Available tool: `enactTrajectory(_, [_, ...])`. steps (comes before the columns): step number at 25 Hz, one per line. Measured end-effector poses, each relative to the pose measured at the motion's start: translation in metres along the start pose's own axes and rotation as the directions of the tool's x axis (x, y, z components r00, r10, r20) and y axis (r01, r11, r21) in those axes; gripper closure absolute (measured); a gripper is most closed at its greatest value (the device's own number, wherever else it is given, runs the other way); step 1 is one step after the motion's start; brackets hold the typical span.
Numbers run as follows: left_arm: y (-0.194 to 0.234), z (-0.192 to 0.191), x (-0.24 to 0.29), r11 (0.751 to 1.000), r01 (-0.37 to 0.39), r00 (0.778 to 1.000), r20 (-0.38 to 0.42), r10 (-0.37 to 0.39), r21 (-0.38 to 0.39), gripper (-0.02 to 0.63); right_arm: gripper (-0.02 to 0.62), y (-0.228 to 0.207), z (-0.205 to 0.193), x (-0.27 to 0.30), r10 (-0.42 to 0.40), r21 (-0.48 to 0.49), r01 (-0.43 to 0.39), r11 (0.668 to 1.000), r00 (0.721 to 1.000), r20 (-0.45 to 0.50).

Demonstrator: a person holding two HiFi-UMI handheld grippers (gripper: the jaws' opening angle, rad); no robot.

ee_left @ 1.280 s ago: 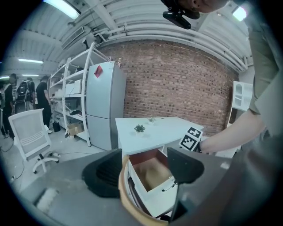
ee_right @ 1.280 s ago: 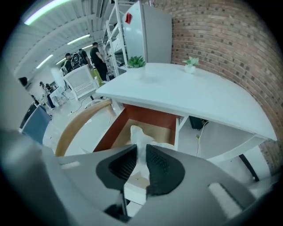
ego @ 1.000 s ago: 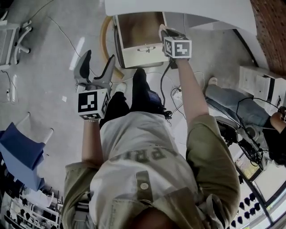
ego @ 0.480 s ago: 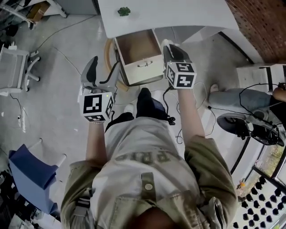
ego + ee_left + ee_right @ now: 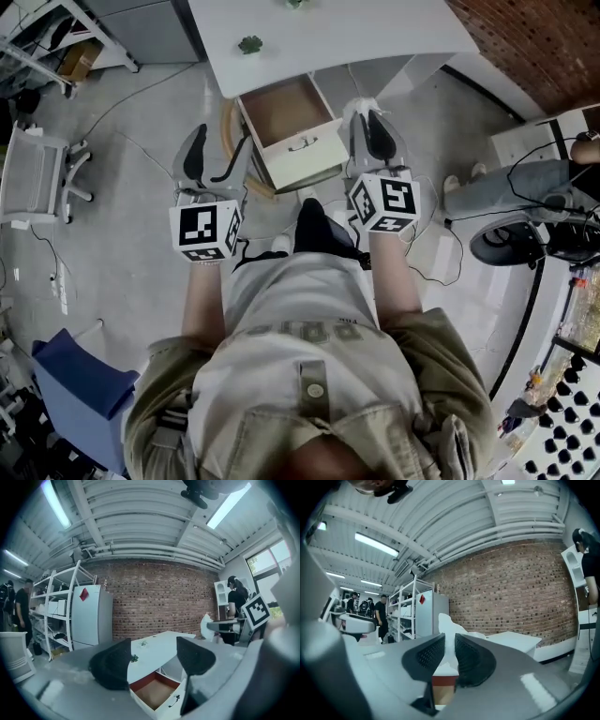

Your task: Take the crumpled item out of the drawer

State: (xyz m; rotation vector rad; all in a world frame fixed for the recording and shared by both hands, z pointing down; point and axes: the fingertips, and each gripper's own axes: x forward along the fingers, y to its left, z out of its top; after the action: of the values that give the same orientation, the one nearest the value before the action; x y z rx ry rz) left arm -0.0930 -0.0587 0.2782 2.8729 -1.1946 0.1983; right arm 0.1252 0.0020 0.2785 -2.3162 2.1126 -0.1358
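In the head view the white drawer point(image 5: 292, 128) stands pulled out from under the white table point(image 5: 356, 28), its brown inside bare. My right gripper point(image 5: 368, 120) hovers just right of the drawer front, shut on a white crumpled item point(image 5: 359, 102). The right gripper view shows that crumpled item point(image 5: 449, 634) pinched between the two dark jaws and sticking up above them. My left gripper point(image 5: 216, 150) hangs left of the drawer, open and holding nothing. Between its jaws the left gripper view looks down on the open drawer point(image 5: 157, 693).
Two small green sprigs point(image 5: 250, 44) lie on the table. A white chair point(image 5: 37, 173) stands at the left and a blue seat point(image 5: 75, 384) at the lower left. Cables run over the floor. A seated person's legs point(image 5: 506, 187) are at the right.
My right gripper has drawn back from the drawer's right edge toward the person, still holding the white item. The left gripper has shifted slightly. The head view now takes in more of the table.
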Motion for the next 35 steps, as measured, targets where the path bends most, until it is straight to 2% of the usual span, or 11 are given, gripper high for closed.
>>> enactTrajectory(3, [-0.003,0.005,-0.010,1.000,-0.004,1.000,0.017,0.004,0.019,0.297,0.531,0.007,0.011,-0.020,-0.015,0.026,0.013,1.000,0.998,0.063])
enactTrajectory(9, [-0.010,0.014,-0.023,0.999,-0.027,0.999,0.044,0.025,0.038,0.347,0.531,0.012,0.018,-0.041,-0.018,0.031,0.015,0.999,0.995,0.097])
enactTrajectory(22, [0.009,0.018,-0.034,0.994,-0.089,0.994,0.072,0.085,0.058,0.526,0.531,0.032,0.030,-0.040,-0.006,-0.049,0.012,0.999,0.991,0.135])
enactTrajectory(28, [0.012,0.016,-0.032,0.994,-0.086,0.994,0.074,0.081,0.062,0.595,0.531,0.034,0.032,-0.036,-0.009,-0.066,0.019,0.998,0.989,0.147])
enactTrajectory(35, [0.013,0.013,-0.033,0.994,-0.081,0.995,0.070,0.076,0.069,0.598,0.531,0.037,0.032,-0.037,-0.018,-0.072,0.030,0.997,0.987,0.161])
